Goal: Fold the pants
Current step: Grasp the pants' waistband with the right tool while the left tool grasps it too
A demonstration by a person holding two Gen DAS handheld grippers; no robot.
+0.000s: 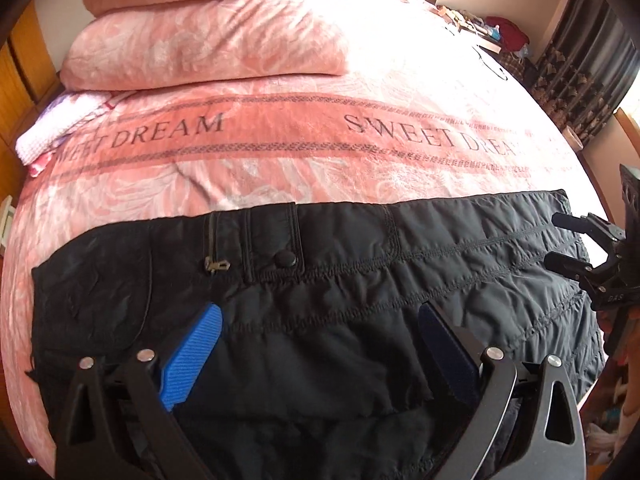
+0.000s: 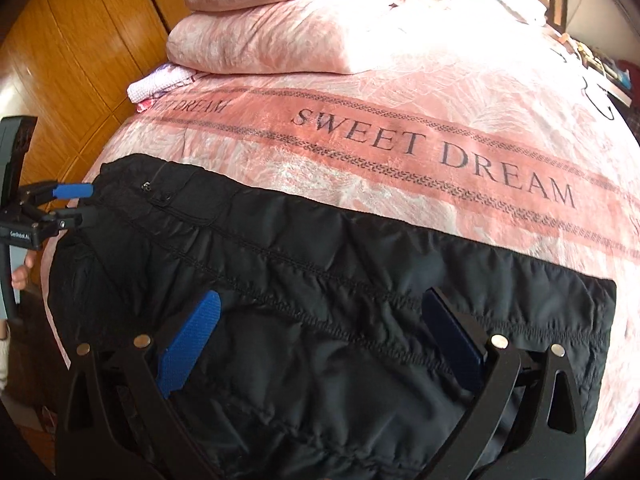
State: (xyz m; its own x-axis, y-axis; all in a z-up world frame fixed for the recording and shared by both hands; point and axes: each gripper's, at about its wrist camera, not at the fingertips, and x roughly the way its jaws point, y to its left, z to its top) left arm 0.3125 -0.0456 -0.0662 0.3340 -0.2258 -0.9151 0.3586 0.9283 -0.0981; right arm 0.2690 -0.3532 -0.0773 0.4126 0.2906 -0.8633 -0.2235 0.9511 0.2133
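Black pants [image 1: 328,300] lie flat across the near part of the pink bed, waistband with zipper [image 1: 216,266] and snap button [image 1: 286,259] toward the far side. They also show in the right wrist view [image 2: 320,300]. My left gripper [image 1: 320,320] is open, its blue fingers spread above the fabric near the fly. My right gripper [image 2: 320,316] is open above the elastic waistband part. Each gripper also shows from the other's view: the right one [image 1: 560,240] at the pants' right end, the left one [image 2: 80,202] at the left end, both open and empty.
The pink "SWEET DREAM" blanket [image 1: 320,140] covers the bed. Folded pink quilts [image 1: 208,40] are stacked at the far left, with a white-pink cloth [image 1: 60,128] beside them. A wooden wardrobe [image 2: 80,60] stands left of the bed. Clutter lies at the far right [image 1: 504,32].
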